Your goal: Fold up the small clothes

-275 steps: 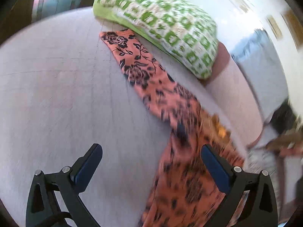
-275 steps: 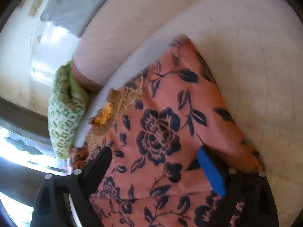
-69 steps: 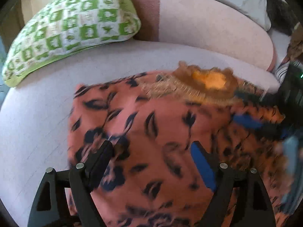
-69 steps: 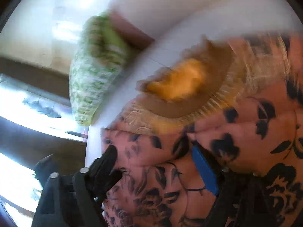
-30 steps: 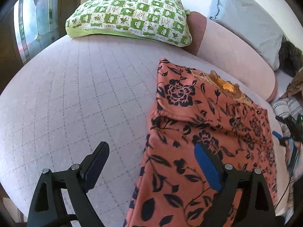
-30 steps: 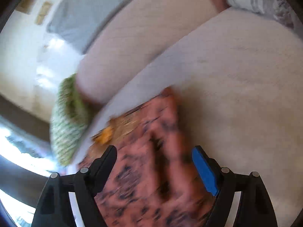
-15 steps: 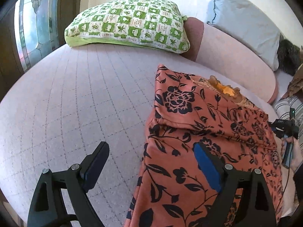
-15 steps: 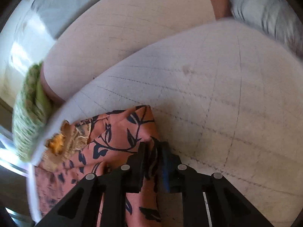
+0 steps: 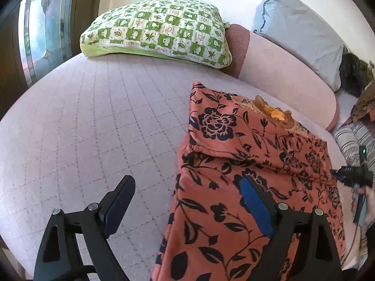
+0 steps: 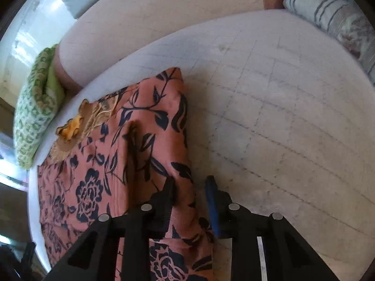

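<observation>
My right gripper (image 10: 191,187) swung onto garment (image 10: 140,140) edge | jaws opening, letting go | left gripper (image 9: 185,201) spread, idle

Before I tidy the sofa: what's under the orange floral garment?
The orange floral garment lies on the pale quilted sofa seat. Anything beneath its folded layers is covered.

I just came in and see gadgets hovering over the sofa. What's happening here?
A person is folding a salmon-orange garment with a black flower print on a quilted pale pink sofa seat, using a handheld claw in each hand. The garment lies partly folded, its gold embroidered neckline toward the backrest. The right claw sits at the garment's edge with fabric between its jaws, which are opening. The left claw hangs wide open over the opposite edge, gripping nothing. A green-and-white checked pillow lies behind.
</observation>
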Available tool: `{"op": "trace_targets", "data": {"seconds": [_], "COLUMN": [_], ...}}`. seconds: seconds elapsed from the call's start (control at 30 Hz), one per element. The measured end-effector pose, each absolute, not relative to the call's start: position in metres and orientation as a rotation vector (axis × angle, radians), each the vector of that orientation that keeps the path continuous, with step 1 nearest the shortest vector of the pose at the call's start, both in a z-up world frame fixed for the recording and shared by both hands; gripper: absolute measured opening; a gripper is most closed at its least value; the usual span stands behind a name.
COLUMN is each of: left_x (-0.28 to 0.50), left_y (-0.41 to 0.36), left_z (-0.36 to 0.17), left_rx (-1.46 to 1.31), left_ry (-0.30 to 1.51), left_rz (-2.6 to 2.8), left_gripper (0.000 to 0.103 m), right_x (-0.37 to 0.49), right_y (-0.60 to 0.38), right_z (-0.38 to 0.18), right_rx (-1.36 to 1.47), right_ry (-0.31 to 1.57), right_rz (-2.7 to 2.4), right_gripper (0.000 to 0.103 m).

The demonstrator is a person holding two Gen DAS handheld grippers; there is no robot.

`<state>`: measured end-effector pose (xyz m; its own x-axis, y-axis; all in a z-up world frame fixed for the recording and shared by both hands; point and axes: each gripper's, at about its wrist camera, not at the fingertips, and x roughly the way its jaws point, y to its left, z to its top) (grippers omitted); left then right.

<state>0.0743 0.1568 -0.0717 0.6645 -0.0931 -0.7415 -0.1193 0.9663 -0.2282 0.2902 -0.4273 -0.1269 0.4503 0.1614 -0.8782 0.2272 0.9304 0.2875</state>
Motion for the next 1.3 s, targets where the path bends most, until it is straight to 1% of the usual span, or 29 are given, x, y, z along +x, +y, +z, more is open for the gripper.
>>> {"op": "trace_targets", "data": {"seconds": [0.03,0.1,0.13,0.17,0.2,0.27,0.3,0.33,0.37,0.4,0.47,0.57,0.6,0.67,0.7,0.73,0.77,0.93,1.07,1.1,1.17,1.3], "left_x": [0.073,0.071,0.07,0.069,0.068,0.065,0.062,0.059,0.053,0.046,0.03,0.0,-0.009,-0.026,-0.035,-0.042,-0.051,-0.079,-0.086,-0.088,-0.091,-0.085], "left_y": [0.158,0.161,0.162,0.164,0.165,0.166,0.166,0.166,0.167,0.168,0.171,0.176,0.177,0.18,0.18,0.18,0.18,0.176,0.181,0.181,0.179,0.168], "left_z": [-0.072,-0.072,-0.072,-0.073,-0.074,-0.075,-0.075,-0.073,-0.07,-0.065,-0.058,-0.057,-0.059,-0.063,-0.066,-0.069,-0.071,-0.083,-0.099,-0.101,-0.099,-0.109], "left_rx": [-0.268,-0.275,-0.283,-0.292,-0.296,-0.294,-0.287,-0.278,-0.263,-0.251,-0.245,-0.284,-0.307,-0.353,-0.371,-0.385,-0.399,-0.442,-0.483,-0.489,-0.474,-0.405], "left_ry": [0.845,0.845,0.849,0.855,0.865,0.878,0.888,0.892,0.89,0.884,0.882,0.915,0.936,0.969,0.989,1.002,1.018,1.062,1.131,1.134,1.123,1.177], "left_rz": [0.016,0.023,0.019,0.01,0.006,-0.01,-0.013,-0.014,-0.015,-0.016,-0.031,-0.078,-0.096,-0.118,-0.127,-0.135,-0.136,-0.106,-0.033,-0.022,-0.016,-0.001], "left_gripper": [0.091,0.091,0.091,0.091,0.091,0.091,0.091,0.091,0.091,0.091,0.091,0.091,0.091,0.091,0.091,0.091,0.091,0.091,0.091,0.088,0.088,0.088], "right_x": [0.29,0.282,0.276,0.267,0.258,0.253,0.252,0.252,0.251,0.249,0.237,0.208,0.195,0.159,0.137,0.112,0.09,0.0,-0.017,-0.019,-0.026,-0.037], "right_y": [-0.423,-0.431,-0.432,-0.439,-0.437,-0.429,-0.422,-0.43,-0.442,-0.45,-0.448,-0.433,-0.433,-0.434,-0.435,-0.437,-0.438,-0.433,-0.434,-0.436,-0.435,-0.439], "right_z": [-0.123,-0.116,-0.113,-0.113,-0.113,-0.118,-0.126,-0.127,-0.127,-0.123,-0.102,-0.082,-0.082,-0.082,-0.083,-0.084,-0.086,-0.104,-0.119,-0.117,-0.108,-0.107], "right_rx": [0.37,0.43,0.474,0.497,0.511,0.436,0.343,0.367,0.458,0.507,0.426,0.361,0.356,0.382,0.38,0.378,0.377,0.396,0.414,0.423,0.422,0.428], "right_ry": [1.11,1.07,1.05,1.037,1.033,1.088,1.129,1.129,1.129,1.12,1.072,1.058,1.079,1.134,1.162,1.185,1.203,1.287,1.295,1.29,1.279,1.283], "right_rz": [-0.057,-0.104,-0.138,-0.154,-0.131,-0.033,-0.007,-0.003,-0.018,-0.055,-0.151,-0.05,-0.02,0.065,0.102,0.122,0.141,0.201,0.172,0.162,0.165,0.153], "right_gripper": [0.028,0.028,0.03,0.033,0.033,0.034,0.032,0.032,0.031,0.032,0.033,0.035,0.038,0.04,0.048,0.051,0.051,0.051,0.051,0.049,0.043,0.043]}}
